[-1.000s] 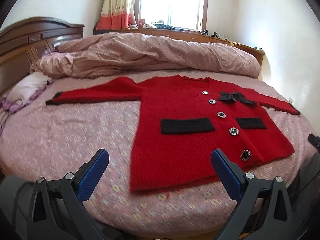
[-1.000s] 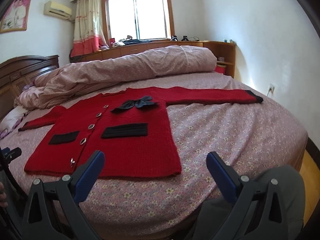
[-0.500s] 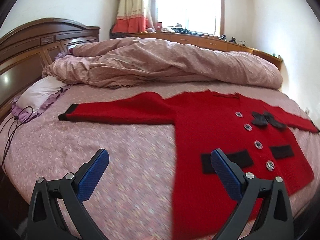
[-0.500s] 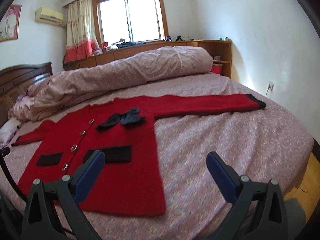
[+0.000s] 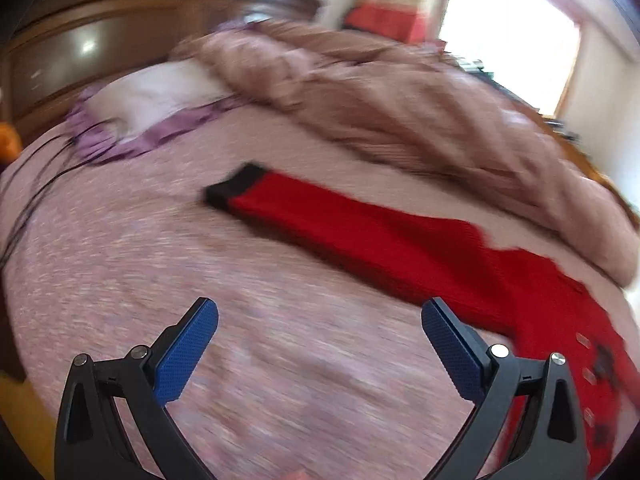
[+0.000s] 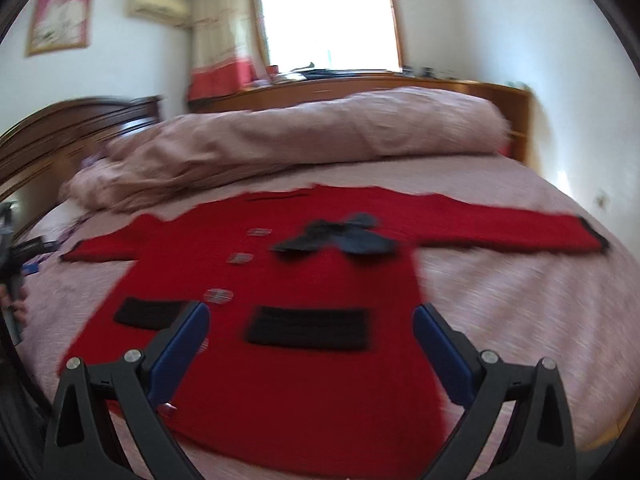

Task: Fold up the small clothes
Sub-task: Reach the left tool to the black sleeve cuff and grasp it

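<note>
A small red cardigan (image 6: 304,364) with black pockets, a black bow (image 6: 340,236) and silver buttons lies flat, face up, on the bed, both sleeves spread out. My right gripper (image 6: 311,344) is open and empty, above the cardigan's lower front. My left gripper (image 5: 319,344) is open and empty over bare bedsheet, short of the cardigan's left sleeve (image 5: 360,228) with its black cuff (image 5: 232,188). Both views are blurred.
A pink floral sheet (image 5: 120,280) covers the bed. A bunched pink duvet (image 6: 304,136) lies along the far side. A pillow (image 5: 148,96) and dark wooden headboard (image 5: 72,52) stand at the left. The left gripper shows at the left edge of the right wrist view (image 6: 12,256).
My left gripper has swung left and forward, from facing the cardigan's body to facing its left sleeve. My right gripper has moved in over the cardigan's hem. Both stay open.
</note>
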Available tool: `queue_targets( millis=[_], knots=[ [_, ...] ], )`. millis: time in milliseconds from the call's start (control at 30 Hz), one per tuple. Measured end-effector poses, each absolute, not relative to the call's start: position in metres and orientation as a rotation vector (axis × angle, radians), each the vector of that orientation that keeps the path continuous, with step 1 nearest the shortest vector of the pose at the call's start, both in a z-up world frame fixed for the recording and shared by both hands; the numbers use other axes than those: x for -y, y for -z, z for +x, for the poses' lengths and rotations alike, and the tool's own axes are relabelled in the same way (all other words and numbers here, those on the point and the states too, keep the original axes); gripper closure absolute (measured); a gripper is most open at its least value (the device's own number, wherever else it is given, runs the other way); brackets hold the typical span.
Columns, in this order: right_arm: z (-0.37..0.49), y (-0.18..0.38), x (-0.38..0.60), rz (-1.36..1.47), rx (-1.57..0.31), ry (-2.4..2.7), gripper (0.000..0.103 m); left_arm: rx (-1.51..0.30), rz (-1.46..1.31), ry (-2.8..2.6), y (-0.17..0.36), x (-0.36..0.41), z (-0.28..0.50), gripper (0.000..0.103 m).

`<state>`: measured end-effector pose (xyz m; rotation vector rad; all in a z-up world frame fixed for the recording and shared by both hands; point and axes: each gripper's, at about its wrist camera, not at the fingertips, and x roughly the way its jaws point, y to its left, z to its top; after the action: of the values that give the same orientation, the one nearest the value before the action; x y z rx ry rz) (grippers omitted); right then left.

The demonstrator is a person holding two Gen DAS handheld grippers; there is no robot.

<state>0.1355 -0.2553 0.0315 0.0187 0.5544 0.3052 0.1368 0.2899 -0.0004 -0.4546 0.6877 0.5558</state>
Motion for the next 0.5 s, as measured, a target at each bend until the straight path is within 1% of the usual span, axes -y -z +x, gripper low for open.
queue_targets(
  millis=[133, 267, 400, 500],
  knots=[
    [0.163, -0.041, 0.165, 0.033, -0.566, -0.458, 0.0, -0.734, -0.663, -0.595, 0.024, -0.348, 0.144, 0.005],
    [0.198, -0.043, 0.041, 0.052, -0.576, -0.629, 0.0, -0.779, -0.927, -0.561, 0.052, -0.389, 0.15, 0.008],
    [0.226, -0.025, -0.087, 0.046, -0.621, -0.716, 0.0, -0.7, -1.066, -0.522, 0.055, -0.402, 0.145, 0.008],
    [0.242, -0.003, -0.164, 0.066, -0.673, -0.742, 0.0, -0.663, -1.192, -0.445, 0.063, -0.413, 0.146, 0.008]
  ],
)
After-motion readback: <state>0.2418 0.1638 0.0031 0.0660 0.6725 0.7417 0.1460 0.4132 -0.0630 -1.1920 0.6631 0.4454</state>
